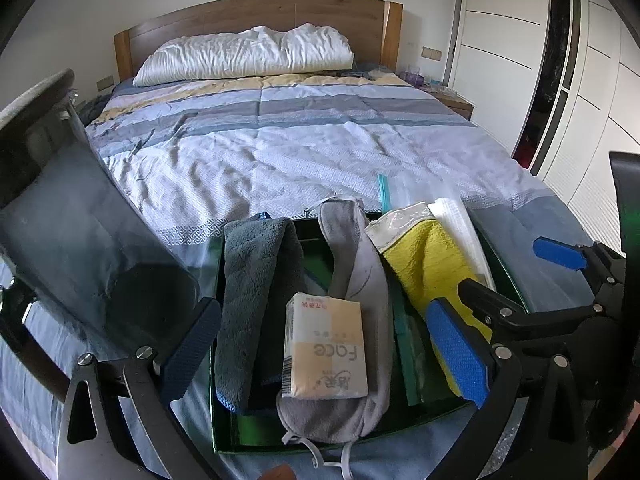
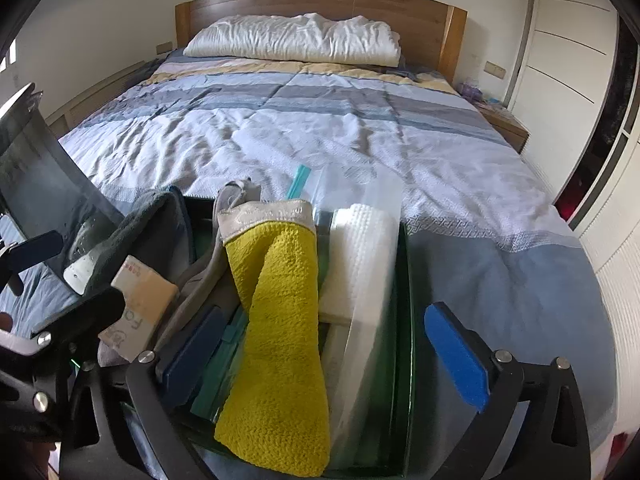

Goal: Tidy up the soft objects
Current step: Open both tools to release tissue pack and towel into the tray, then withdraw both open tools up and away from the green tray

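Observation:
A dark green tray [image 1: 224, 428] sits on the near end of the bed. In it lie a dark grey towel [image 1: 256, 280], a grey cloth mask [image 1: 360, 264], a tissue pack marked "Face" [image 1: 324, 348] on the mask, a yellow cloth [image 1: 432, 264], a white cloth [image 1: 460, 224] and a clear zip bag [image 1: 408, 348]. My left gripper [image 1: 324, 356] is open, its blue pads either side of the tissue pack. My right gripper [image 2: 324, 360] is open around the yellow cloth [image 2: 276, 332]. The white cloth [image 2: 360, 256] lies in a clear bag beside it.
The tray's transparent lid [image 1: 80, 216] stands tilted at the left. The bed [image 1: 280, 140] has a striped blue cover and a white pillow [image 1: 248, 56] at the wooden headboard. A nightstand [image 1: 452, 100] and white wardrobe doors [image 1: 504, 40] are at the right.

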Motion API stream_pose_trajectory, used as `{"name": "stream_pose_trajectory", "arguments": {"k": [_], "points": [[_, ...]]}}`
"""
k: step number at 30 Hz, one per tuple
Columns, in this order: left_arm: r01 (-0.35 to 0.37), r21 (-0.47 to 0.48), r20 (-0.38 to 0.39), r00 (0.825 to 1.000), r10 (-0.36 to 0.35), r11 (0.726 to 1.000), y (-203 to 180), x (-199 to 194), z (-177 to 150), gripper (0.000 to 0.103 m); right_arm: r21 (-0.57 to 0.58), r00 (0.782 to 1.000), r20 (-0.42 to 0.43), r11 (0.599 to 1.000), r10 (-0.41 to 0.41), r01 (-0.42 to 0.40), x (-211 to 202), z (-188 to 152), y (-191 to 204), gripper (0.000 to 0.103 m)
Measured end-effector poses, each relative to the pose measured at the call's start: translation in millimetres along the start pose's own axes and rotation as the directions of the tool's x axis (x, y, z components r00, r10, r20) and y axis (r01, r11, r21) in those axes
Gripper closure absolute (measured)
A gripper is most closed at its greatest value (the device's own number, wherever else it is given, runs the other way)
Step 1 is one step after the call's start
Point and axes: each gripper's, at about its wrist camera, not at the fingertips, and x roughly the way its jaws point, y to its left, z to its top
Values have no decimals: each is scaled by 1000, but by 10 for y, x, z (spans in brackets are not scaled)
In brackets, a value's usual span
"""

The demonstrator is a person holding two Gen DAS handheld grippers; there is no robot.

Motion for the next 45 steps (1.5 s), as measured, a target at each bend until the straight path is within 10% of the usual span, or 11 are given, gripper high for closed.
{"name": "stream_pose_trajectory", "arguments": {"k": [27, 45], "points": [[-8, -8, -12, 1000, 8, 1000, -26, -113, -73, 2, 3, 999, -1, 999, -46, 46, -26, -49, 55, 0], [10, 23, 27, 1000, -11, 1000, 46, -912, -325, 2, 0, 992, 51, 994, -113, 113, -870, -301, 300, 0]]}}
